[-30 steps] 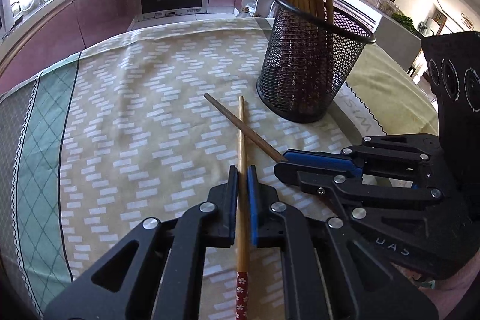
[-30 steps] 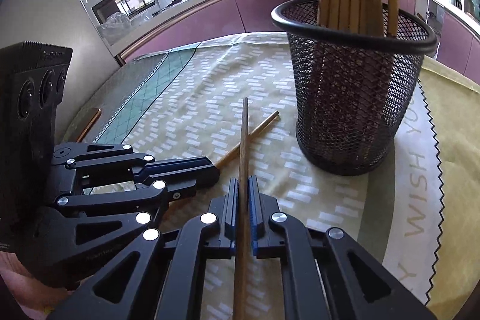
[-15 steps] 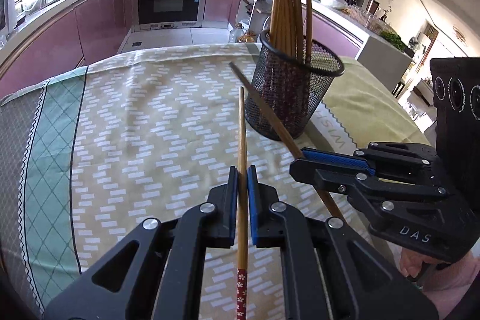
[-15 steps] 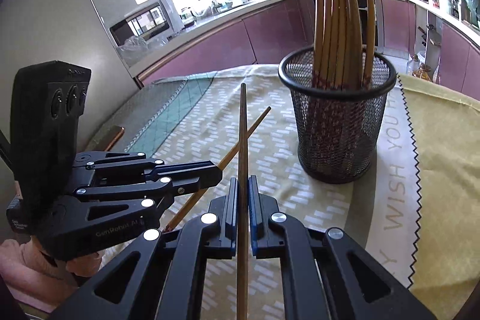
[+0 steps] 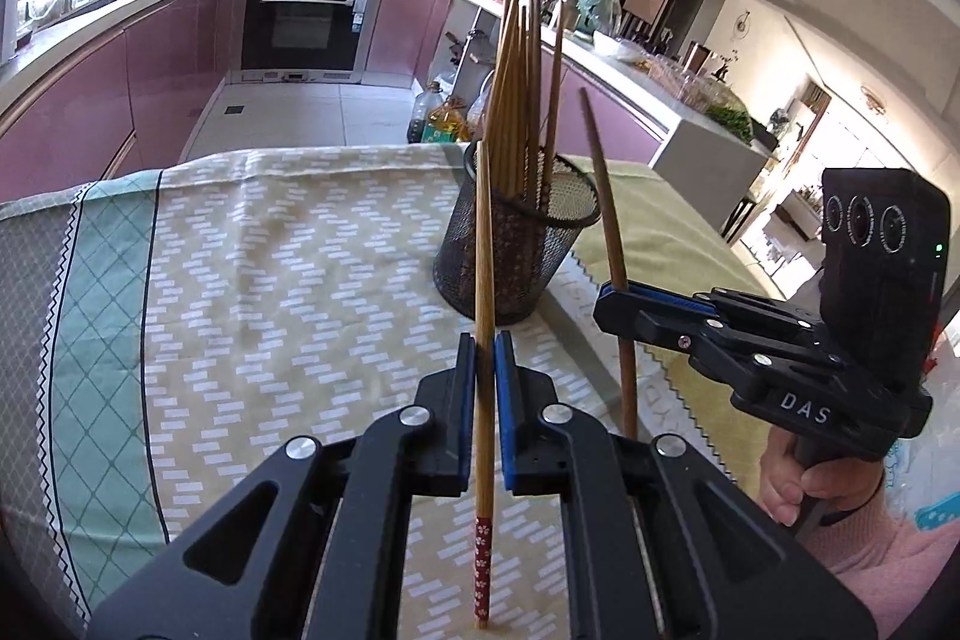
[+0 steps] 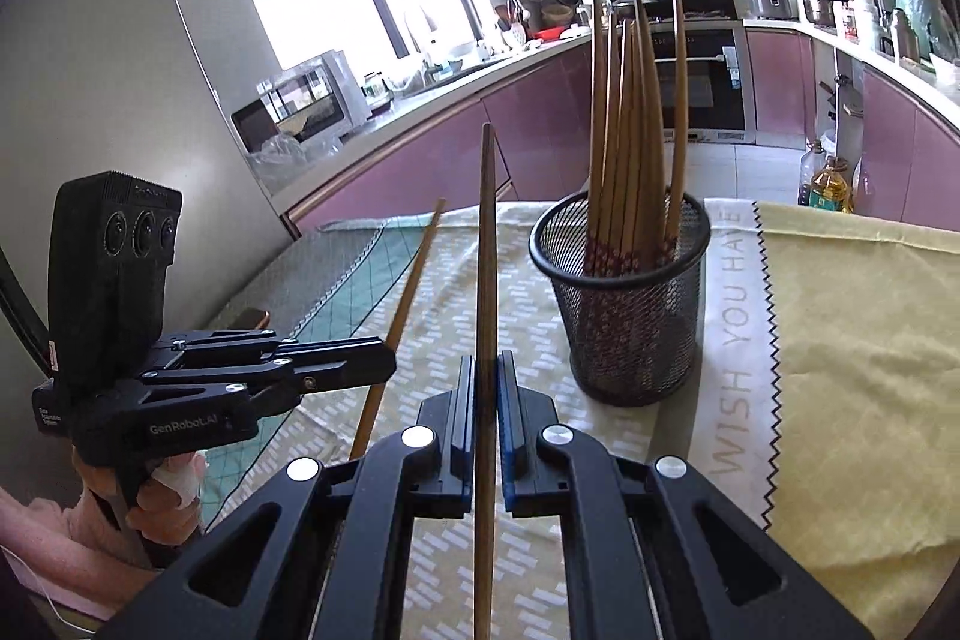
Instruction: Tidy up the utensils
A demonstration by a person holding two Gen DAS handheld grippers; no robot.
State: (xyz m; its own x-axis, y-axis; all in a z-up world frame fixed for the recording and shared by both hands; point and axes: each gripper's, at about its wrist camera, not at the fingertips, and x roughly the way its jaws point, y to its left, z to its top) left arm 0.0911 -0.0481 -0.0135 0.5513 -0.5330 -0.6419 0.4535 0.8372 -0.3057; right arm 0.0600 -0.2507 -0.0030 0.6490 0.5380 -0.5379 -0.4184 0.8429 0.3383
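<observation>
My left gripper (image 5: pixel 485 346) is shut on a light wooden chopstick (image 5: pixel 483 232) with a red flowered end, held in the air with its thin tip toward the holder. My right gripper (image 6: pixel 486 364) is shut on a darker chopstick (image 6: pixel 487 220), also off the table. Each gripper shows in the other's view: the right gripper (image 5: pixel 606 301) on the right, the left gripper (image 6: pixel 387 364) on the left. A black mesh holder (image 5: pixel 510 256) (image 6: pixel 636 328) stands ahead on the cloth with several upright chopsticks (image 6: pixel 624 112) in it. Both held sticks are short of its rim.
A patterned tablecloth (image 5: pixel 270 280) covers the table, with a yellow cloth (image 6: pixel 840 340) printed with words beside the holder. Behind the table edge are oil bottles (image 6: pixel 828 184) on the floor, purple cabinets and an oven (image 5: pixel 306 22). A hand (image 5: pixel 798 484) grips each handle.
Both grippers have risen off the cloth and tilted up, each carrying its chopstick. The two sticks, crossed on the table before, now hang apart in the air. The holder looks farther and lower.
</observation>
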